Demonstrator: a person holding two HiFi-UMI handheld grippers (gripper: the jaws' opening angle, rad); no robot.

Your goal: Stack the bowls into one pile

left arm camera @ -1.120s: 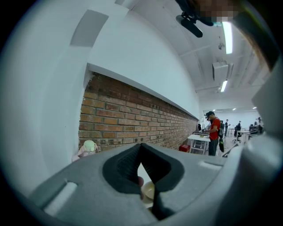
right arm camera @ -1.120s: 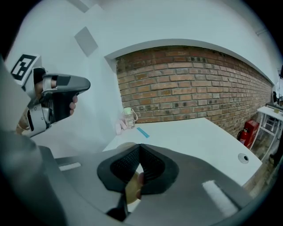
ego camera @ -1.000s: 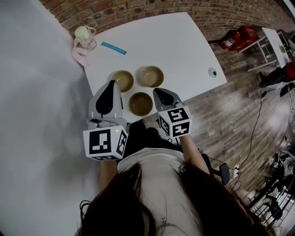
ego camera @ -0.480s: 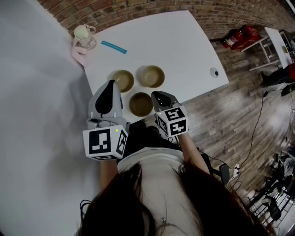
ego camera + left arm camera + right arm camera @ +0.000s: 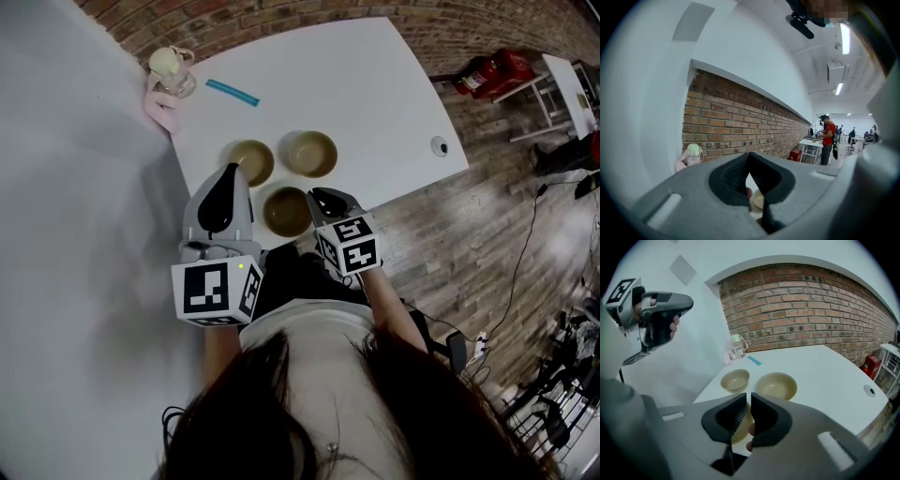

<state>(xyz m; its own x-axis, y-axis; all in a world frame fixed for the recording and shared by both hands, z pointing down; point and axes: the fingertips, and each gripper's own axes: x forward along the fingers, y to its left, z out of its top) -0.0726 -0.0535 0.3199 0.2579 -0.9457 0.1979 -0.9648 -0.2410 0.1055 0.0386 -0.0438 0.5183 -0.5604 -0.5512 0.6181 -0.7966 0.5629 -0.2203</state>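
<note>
Three tan bowls sit on the white table (image 5: pixel 375 84): a far left bowl (image 5: pixel 249 161) (image 5: pixel 735 379), a far right bowl (image 5: pixel 311 154) (image 5: pixel 776 385) and a near bowl (image 5: pixel 287 211) (image 5: pixel 741 430) by the front edge. My left gripper (image 5: pixel 232 171) (image 5: pixel 749 155) hangs just left of the far left bowl. It is tilted up toward the brick wall, jaws shut and empty. Just right of the near bowl, over its rim, my right gripper (image 5: pixel 319 197) (image 5: pixel 748 397) is held with its jaws all but together, nothing between them.
A small bottle with a pale green cap (image 5: pixel 169 67) (image 5: pixel 736 345) and a blue strip (image 5: pixel 231 93) lie at the table's far left corner. A round grommet (image 5: pixel 438 145) sits near the right edge. A white wall runs along the left; red items (image 5: pixel 487 75) stand on the floor.
The right gripper has drifted slightly left, closer to the near bowl. The left gripper and the bowls have stayed where they were.
</note>
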